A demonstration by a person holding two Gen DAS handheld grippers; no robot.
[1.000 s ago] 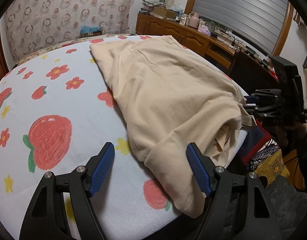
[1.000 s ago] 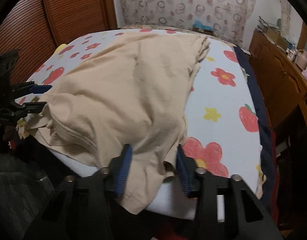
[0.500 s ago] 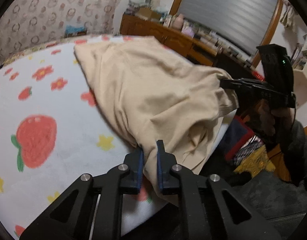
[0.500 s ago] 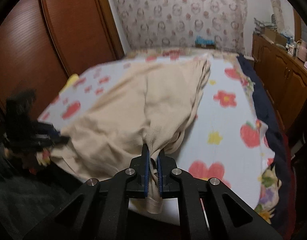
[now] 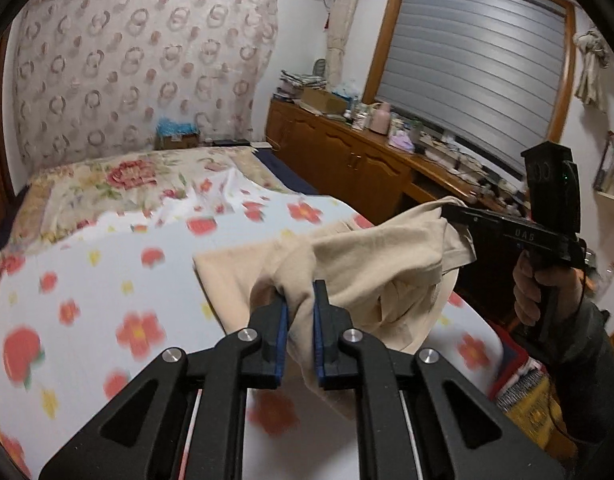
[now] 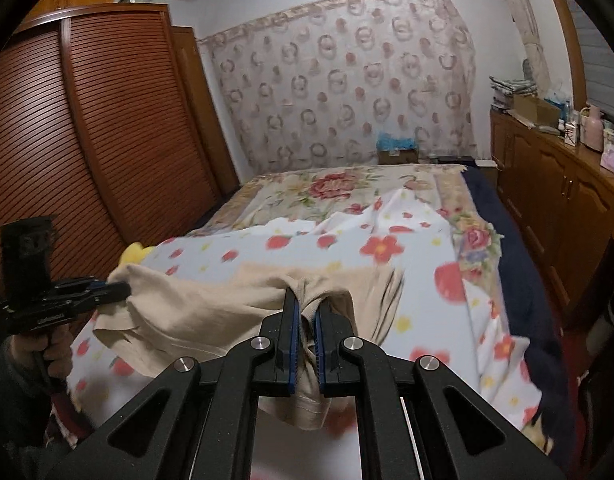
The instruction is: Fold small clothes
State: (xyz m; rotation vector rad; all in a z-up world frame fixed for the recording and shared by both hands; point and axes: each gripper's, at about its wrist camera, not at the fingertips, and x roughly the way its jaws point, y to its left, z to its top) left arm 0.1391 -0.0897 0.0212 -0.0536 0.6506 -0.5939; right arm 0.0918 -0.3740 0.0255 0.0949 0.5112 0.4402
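My left gripper (image 5: 299,300) and right gripper (image 6: 306,312) each pinch the beige garment (image 5: 371,272) (creased, sagging between them) above the bedsheet (image 5: 107,280).

A bed (image 6: 519,280) carries a white flower-printed blanket (image 5: 107,280), with a beige garment (image 5: 379,264) partly resting on it.

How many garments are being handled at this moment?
1: a beige garment, pinched near one end by the left gripper and near the other by the right gripper, sagging over the flowered bedsheet. Others may lie out of view.
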